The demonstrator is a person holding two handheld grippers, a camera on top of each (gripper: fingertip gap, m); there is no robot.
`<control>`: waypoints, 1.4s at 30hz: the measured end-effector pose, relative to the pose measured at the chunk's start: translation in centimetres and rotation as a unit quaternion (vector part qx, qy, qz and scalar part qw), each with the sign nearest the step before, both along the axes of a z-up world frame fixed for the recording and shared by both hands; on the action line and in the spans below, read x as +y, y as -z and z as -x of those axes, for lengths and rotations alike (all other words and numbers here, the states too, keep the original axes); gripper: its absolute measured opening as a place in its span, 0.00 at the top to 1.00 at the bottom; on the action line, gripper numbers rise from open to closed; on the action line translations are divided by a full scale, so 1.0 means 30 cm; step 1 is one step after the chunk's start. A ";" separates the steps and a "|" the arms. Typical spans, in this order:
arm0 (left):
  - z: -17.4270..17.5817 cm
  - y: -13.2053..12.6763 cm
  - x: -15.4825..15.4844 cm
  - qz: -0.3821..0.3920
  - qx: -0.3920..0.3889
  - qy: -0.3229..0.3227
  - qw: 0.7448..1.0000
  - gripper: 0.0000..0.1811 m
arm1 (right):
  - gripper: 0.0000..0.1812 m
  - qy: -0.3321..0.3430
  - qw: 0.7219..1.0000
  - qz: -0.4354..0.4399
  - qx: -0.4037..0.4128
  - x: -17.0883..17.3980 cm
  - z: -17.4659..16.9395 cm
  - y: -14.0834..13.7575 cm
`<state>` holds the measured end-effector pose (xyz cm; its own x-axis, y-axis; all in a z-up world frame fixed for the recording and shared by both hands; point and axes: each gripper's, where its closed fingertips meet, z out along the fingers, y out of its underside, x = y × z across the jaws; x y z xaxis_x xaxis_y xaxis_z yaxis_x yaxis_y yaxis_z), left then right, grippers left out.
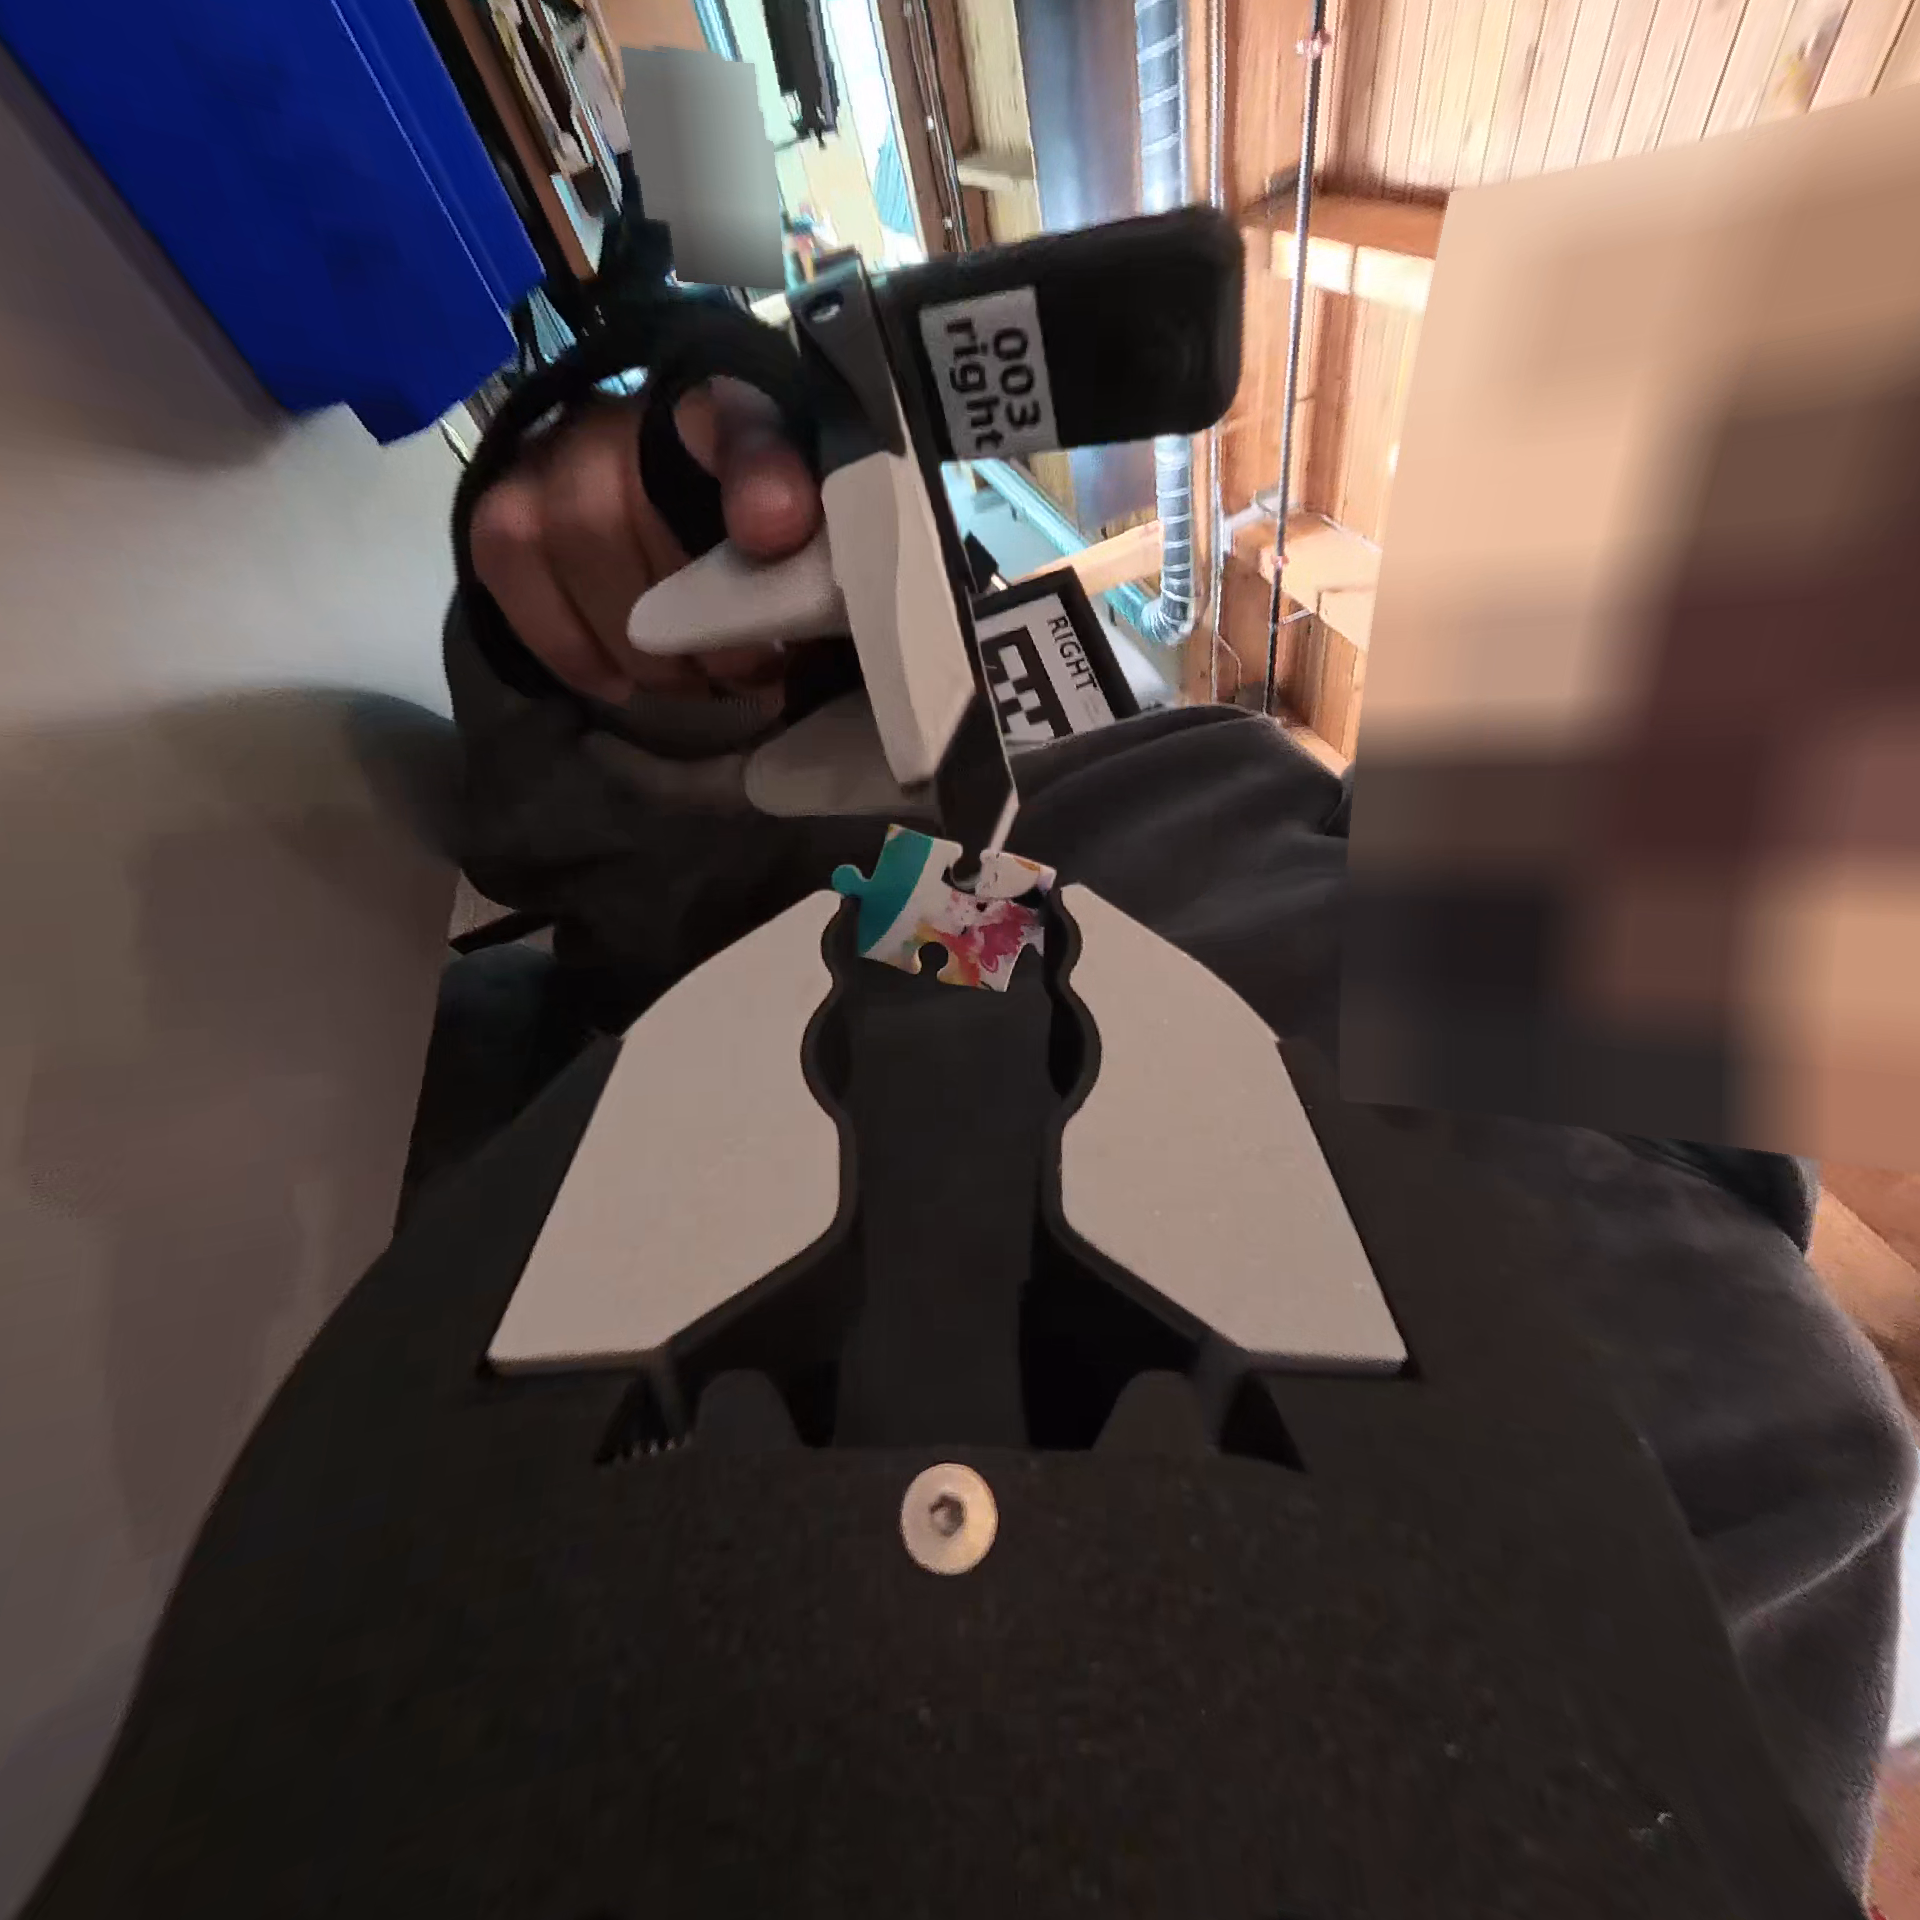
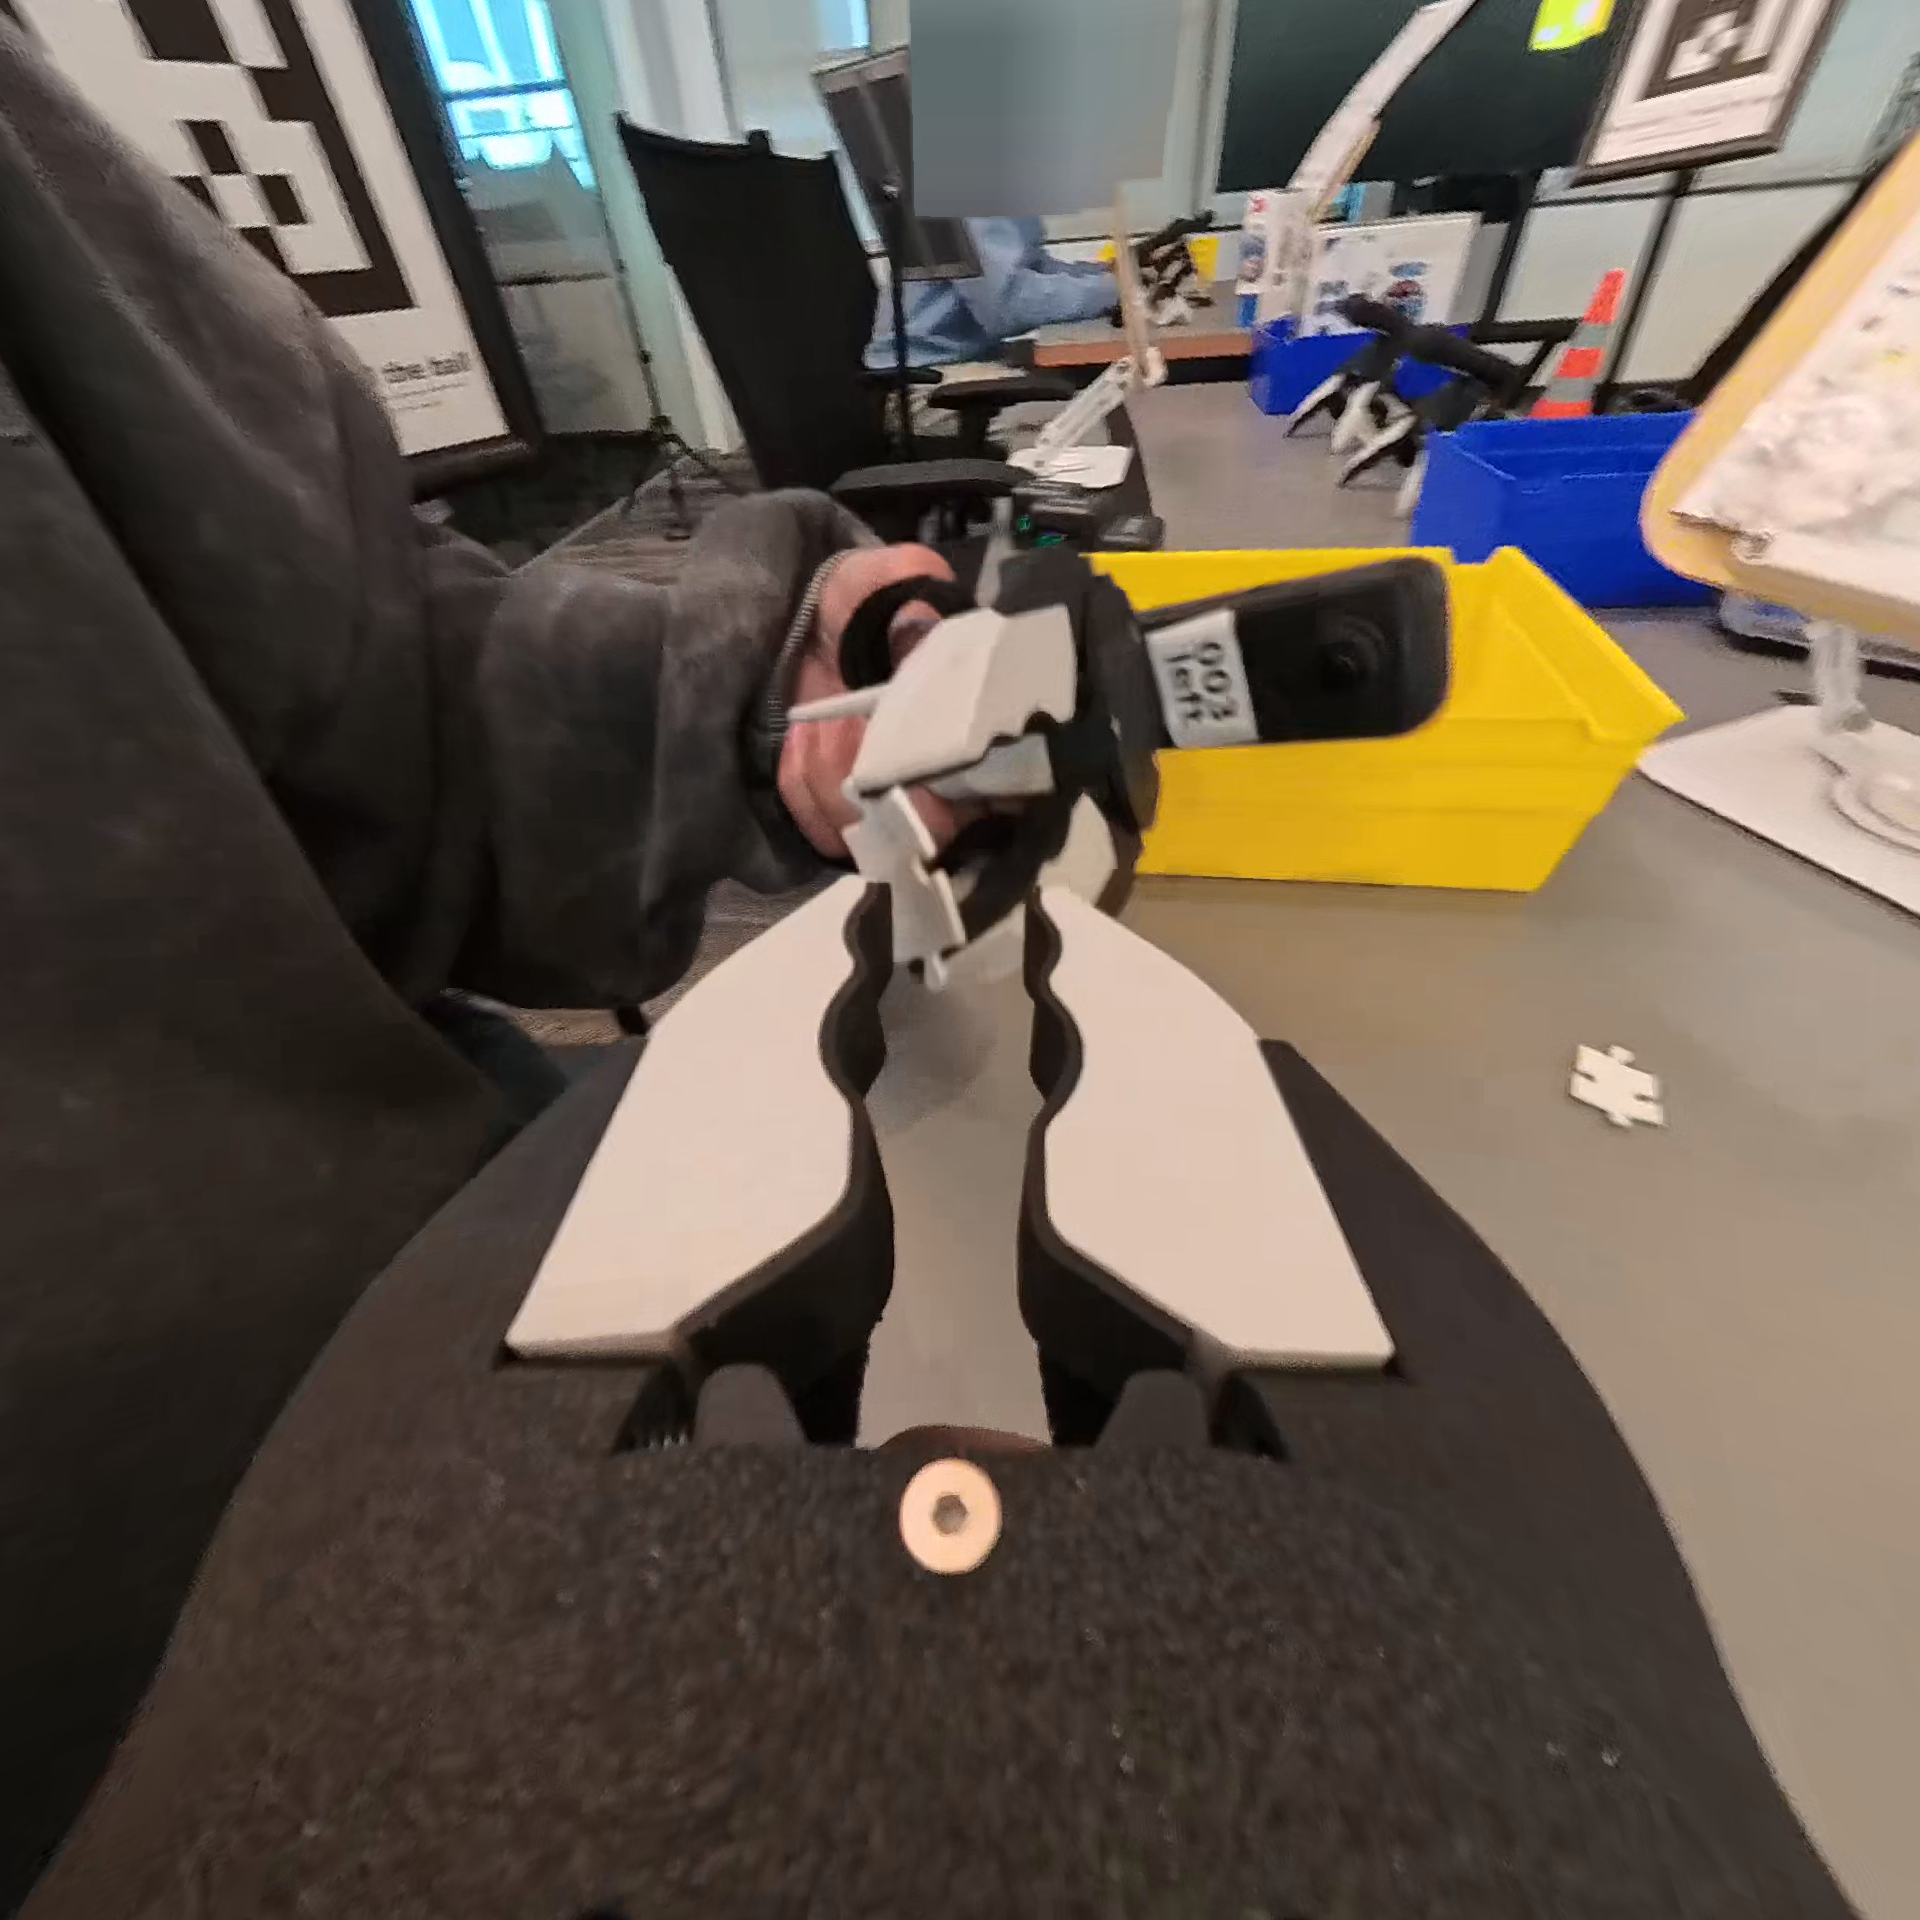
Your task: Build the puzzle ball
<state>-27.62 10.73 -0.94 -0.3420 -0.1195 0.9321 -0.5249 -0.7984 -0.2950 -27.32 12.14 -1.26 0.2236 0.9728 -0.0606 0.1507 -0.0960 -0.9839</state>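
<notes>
Joined puzzle pieces (image 1: 951,920) pinched between left gripper (image 1: 951,925) fingers; right gripper (image 2: 951,935) fingers spread, grip unclear. Grey worktop (image 2: 1455,987), yellow bin (image 2: 1455,790) beyond.

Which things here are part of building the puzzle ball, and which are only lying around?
Part of the job:
- joined colourful puzzle pieces, held in the left hand-held gripper
- right hand-held gripper, pinching their top edge
- loose puzzle piece, white side up on the grey table

Lying about:
- yellow bin
- blue bin
- black office chair
- orange cone
</notes>
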 end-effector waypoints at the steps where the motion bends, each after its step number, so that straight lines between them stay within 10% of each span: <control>1: -0.008 0.002 -0.015 -0.001 -0.003 0.008 1.000 0.81 | 0.87 -0.018 1.000 0.005 -0.006 -0.016 0.011 0.004; 12: -0.011 0.119 0.049 -0.090 0.068 -0.094 0.989 0.71 | 0.98 -0.019 0.996 0.031 -0.078 -0.013 0.024 0.098; 24: 0.157 0.227 0.185 -0.380 0.159 -0.342 0.845 0.71 | 0.98 0.104 0.963 0.243 -0.050 0.379 0.018 0.231; 31: 0.229 0.212 0.187 -0.483 0.139 -0.427 0.752 0.71 | 0.98 0.208 0.896 0.366 -0.144 0.656 0.129 0.498; 42: 0.355 0.083 0.189 -0.502 0.076 -0.472 0.720 0.69 | 0.95 0.250 0.888 0.339 -0.186 0.793 0.197 0.592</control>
<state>-38.27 16.39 -3.42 0.4312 -0.8720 0.2317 0.0253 -0.2450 -0.9692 -33.24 35.92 -19.01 0.7436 0.5147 -0.4268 0.2247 -0.7936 -0.5654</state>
